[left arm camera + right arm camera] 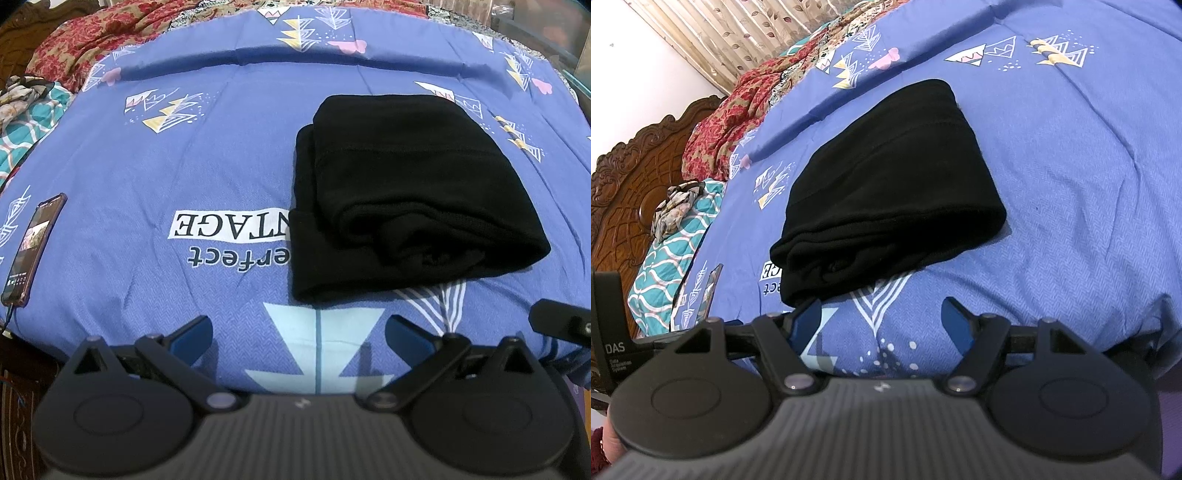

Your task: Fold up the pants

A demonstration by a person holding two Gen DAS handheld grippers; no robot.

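Observation:
Black pants (402, 192) lie folded into a compact bundle on the blue printed bedspread (184, 166), with the layered edges facing me. My left gripper (299, 332) stands open near the bed's front edge, below and left of the bundle, with nothing between its blue pads. In the right wrist view the same folded pants (886, 184) lie just beyond my right gripper (882, 321), which is open and empty; its left fingertip (807, 317) sits close to the bundle's near corner without touching it.
A phone (33, 243) with a lit screen and a cable lies at the bedspread's left edge. Red floral fabric (85, 40) and a teal patterned pillow (672, 254) lie toward the carved wooden headboard (628, 184). Part of the other gripper (561, 321) shows at right.

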